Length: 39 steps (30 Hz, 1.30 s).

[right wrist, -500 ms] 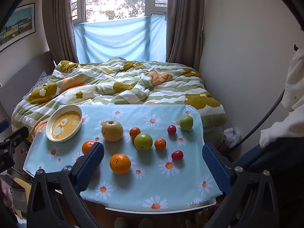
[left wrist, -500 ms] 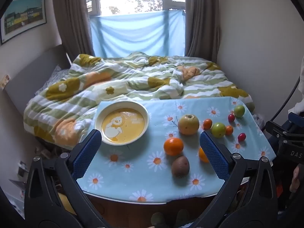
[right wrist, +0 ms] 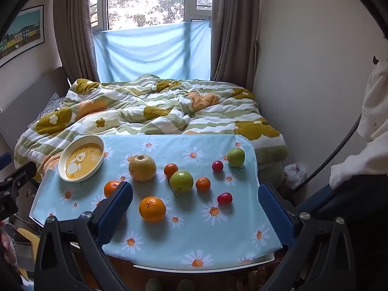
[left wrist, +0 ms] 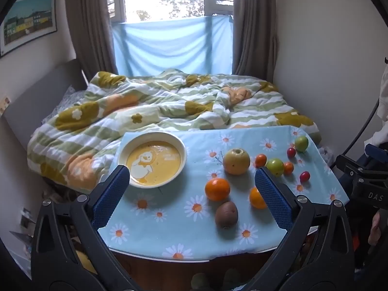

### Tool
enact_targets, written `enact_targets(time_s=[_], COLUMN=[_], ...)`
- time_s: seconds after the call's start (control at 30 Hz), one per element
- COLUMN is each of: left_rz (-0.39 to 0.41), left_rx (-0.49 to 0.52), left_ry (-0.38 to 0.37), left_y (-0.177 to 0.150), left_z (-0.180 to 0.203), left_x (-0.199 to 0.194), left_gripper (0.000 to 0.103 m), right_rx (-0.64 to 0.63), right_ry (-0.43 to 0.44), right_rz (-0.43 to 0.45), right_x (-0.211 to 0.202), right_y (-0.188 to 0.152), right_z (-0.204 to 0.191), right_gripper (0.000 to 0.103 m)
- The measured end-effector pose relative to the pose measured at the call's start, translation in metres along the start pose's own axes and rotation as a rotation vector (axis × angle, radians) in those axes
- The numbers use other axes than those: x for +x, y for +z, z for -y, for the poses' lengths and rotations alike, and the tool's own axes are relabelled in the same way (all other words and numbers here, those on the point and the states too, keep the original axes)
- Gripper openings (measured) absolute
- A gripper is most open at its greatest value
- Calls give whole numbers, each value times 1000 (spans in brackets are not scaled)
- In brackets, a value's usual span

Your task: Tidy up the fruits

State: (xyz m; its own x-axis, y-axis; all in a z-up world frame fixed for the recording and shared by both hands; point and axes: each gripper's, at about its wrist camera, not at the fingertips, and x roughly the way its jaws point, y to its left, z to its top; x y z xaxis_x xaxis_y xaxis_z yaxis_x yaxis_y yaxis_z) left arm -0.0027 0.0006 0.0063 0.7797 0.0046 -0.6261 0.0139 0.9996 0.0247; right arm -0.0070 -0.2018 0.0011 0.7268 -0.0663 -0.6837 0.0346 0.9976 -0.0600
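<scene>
Eleven fruits are counted on the daisy tablecloth [right wrist: 194,230] (four oranges, two green, two red, one kiwi [left wrist: 226,214]), right of one bowl [right wrist: 82,161]. Left gripper [left wrist: 194,198] and right gripper [right wrist: 196,208] are held wide apart, empty.

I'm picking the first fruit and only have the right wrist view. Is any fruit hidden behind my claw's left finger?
Observer: Yes. The left wrist view shows a brown kiwi on the tablecloth, just in front of the orange that you see half covered.
Operator: Is the left claw open or shut? I only see its body.
Observer: The left claw is open and holds nothing.
</scene>
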Motion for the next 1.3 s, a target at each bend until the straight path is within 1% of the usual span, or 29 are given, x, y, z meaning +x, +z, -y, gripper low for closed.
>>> enact_targets(time_s=[0.17,1.3], left_rz=[2,9], left_rx=[8,13], left_ry=[4,-4], left_y=[0,7], left_z=[6,4], left_x=[2,4], left_gripper=[103,103], right_rx=[3,3], right_ry=[1,5], right_rz=[5,11], right_x=[-3,-9], right_y=[2,5], right_z=[3,0], right_gripper=[103,103])
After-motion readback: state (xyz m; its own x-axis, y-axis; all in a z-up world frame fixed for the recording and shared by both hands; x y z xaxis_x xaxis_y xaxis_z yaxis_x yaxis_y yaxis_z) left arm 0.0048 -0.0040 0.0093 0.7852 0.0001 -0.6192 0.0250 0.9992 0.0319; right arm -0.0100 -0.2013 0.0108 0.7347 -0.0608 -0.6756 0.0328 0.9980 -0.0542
